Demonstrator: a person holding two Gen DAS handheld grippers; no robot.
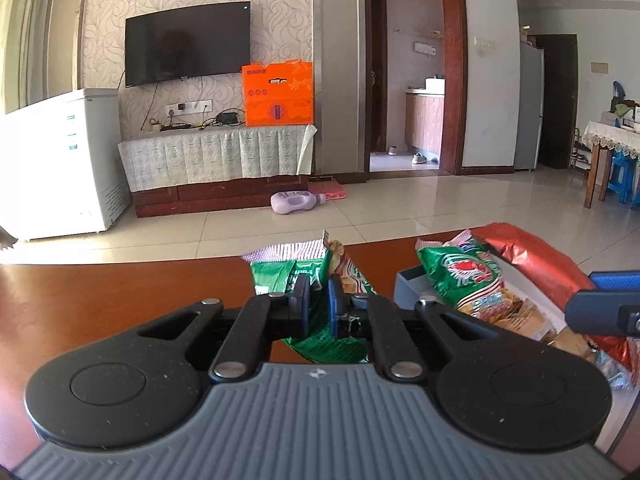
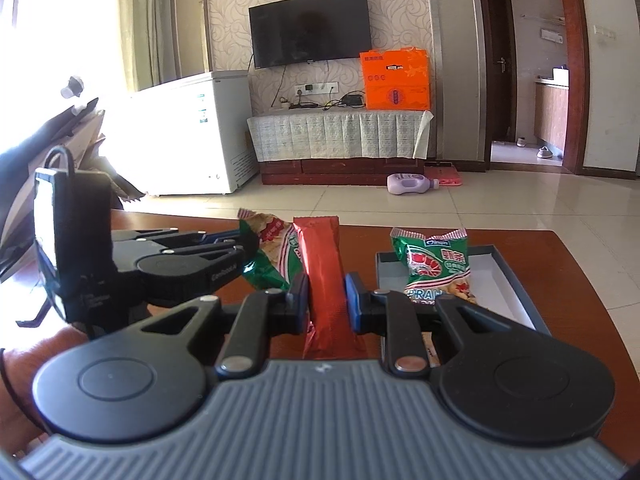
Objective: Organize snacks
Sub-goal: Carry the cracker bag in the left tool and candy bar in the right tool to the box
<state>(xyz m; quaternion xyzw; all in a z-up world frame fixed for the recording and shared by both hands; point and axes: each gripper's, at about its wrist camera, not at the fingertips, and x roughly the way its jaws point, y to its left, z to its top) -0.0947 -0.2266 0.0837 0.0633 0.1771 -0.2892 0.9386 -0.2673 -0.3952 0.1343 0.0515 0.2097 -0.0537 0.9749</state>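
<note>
My left gripper (image 1: pixel 319 294) is shut on a green prawn-cracker bag (image 1: pixel 320 340) and holds it above the brown table (image 1: pixel 120 300); the same bag shows in the right wrist view (image 2: pixel 276 256). My right gripper (image 2: pixel 327 296) is shut on a long red foil snack packet (image 2: pixel 322 272) that points forward; it also shows in the left wrist view (image 1: pixel 536 252). A second green prawn-cracker bag (image 2: pixel 436 268) lies in a shallow grey box with a white inside (image 2: pixel 508 280), right of the red packet. That bag (image 1: pixel 468 276) and the box (image 1: pixel 408 284) also show in the left wrist view.
The table's far edge (image 2: pixel 440 232) lies just past the box. Beyond it are tiled floor, a purple bottle (image 2: pixel 412 183) lying on it, a TV stand with an orange box (image 2: pixel 396 80), and a white chest freezer (image 2: pixel 200 132).
</note>
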